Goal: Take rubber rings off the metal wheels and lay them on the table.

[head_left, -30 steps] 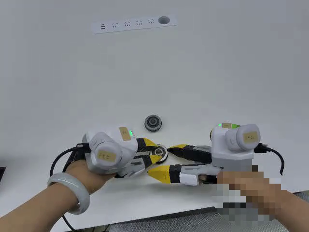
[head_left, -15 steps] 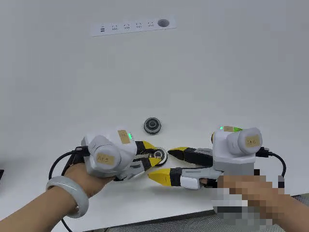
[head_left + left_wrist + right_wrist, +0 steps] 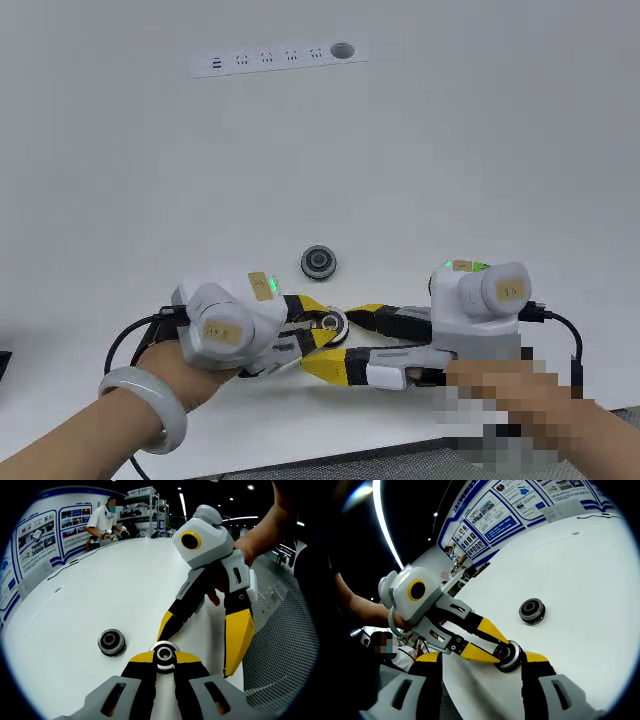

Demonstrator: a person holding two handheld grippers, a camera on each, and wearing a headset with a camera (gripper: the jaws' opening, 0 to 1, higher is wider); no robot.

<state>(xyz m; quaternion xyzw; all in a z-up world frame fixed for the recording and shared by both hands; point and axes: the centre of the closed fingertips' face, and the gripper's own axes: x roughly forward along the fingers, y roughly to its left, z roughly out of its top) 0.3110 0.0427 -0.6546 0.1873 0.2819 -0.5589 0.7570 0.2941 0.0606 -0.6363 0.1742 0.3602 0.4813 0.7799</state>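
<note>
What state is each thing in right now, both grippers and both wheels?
left gripper: jaws shut on held wheel.
held wheel: clamped between the left jaws; rubber ring hard to tell.
right gripper: jaws open, one tip at the held wheel.
loose wheel: flat on the table, apart from both grippers, dark ring on.
power strip: flat at the far side, no plugs in.
</note>
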